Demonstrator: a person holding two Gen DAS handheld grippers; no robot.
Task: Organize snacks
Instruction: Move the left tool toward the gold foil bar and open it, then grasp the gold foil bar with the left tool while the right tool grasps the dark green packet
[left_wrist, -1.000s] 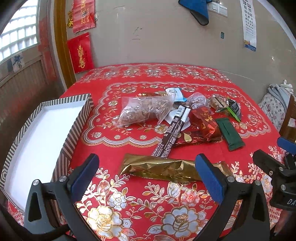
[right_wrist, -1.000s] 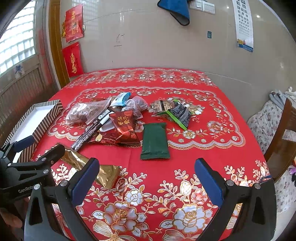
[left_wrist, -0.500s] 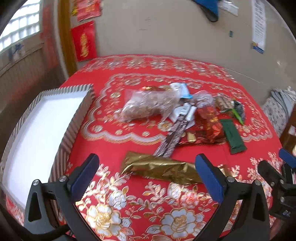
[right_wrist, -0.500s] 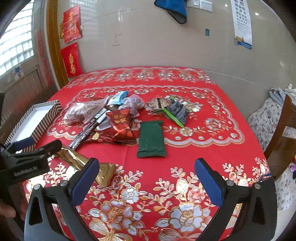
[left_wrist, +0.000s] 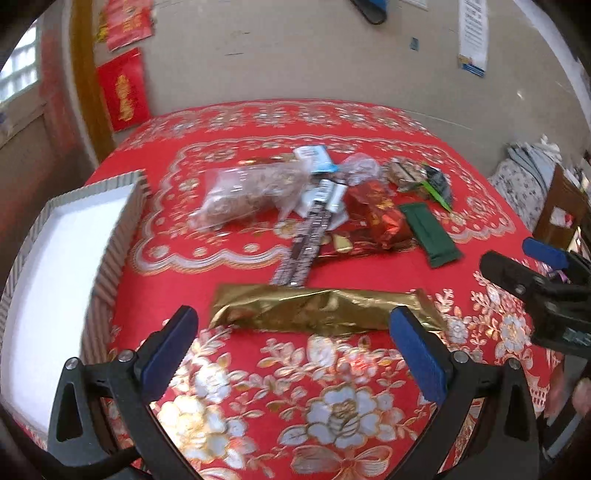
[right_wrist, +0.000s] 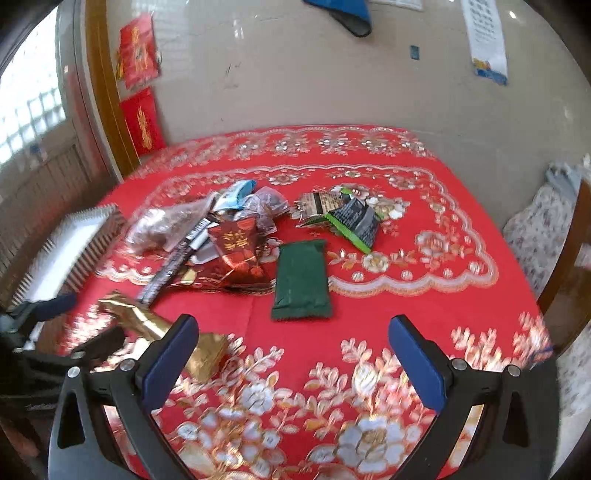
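Observation:
A long gold foil packet (left_wrist: 314, 310) lies across the red tablecloth just beyond my open left gripper (left_wrist: 291, 343); it also shows in the right wrist view (right_wrist: 162, 328). Behind it is a pile of snacks: a clear bag of nuts (left_wrist: 247, 192), a dark striped bar (left_wrist: 306, 240), a red foil pack (left_wrist: 380, 214) and a dark green packet (left_wrist: 430, 232). My right gripper (right_wrist: 291, 350) is open and empty, a little short of the green packet (right_wrist: 301, 284). A black-and-green packet (right_wrist: 354, 221) lies further back.
A striped box with a white inside (left_wrist: 55, 266) stands at the table's left edge. The right gripper's body (left_wrist: 535, 291) shows at the right of the left wrist view. A wooden chair (right_wrist: 569, 266) is at the right, the wall behind.
Both grippers have moved forward and lower toward the table, so the snacks look larger. The left gripper now sits closer to the gold packet. Nothing has been picked up.

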